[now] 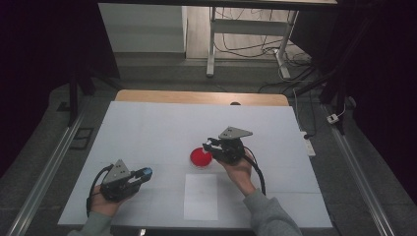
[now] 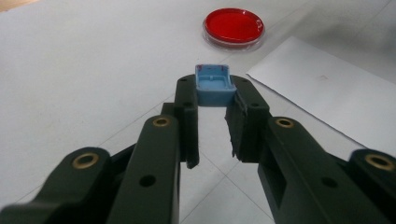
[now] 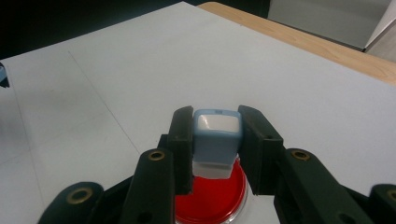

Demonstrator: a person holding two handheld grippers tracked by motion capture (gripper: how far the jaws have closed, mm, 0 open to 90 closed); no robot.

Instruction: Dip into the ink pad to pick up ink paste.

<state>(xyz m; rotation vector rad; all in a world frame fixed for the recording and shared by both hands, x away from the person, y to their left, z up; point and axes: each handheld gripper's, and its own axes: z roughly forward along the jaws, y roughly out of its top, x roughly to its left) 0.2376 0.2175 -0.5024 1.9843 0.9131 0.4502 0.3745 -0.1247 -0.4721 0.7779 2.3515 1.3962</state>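
– So where does the round red-filled clear plastic dish point(image 1: 201, 158) sit on the tabletop point(image 1: 147, 132)?
– Directly under the right tool point(image 3: 215, 122), which clamps a pale blue-and-white rectangular block point(image 3: 214, 140). The left tool point(image 2: 215, 93) pinches a small blue plastic cap point(image 2: 215, 85), well apart.

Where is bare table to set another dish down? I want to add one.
The far half of the white table, between the wooden back edge and the round red dish, is bare. It is crowded around the dish, where the right gripper hovers, with the white paper sheet below.
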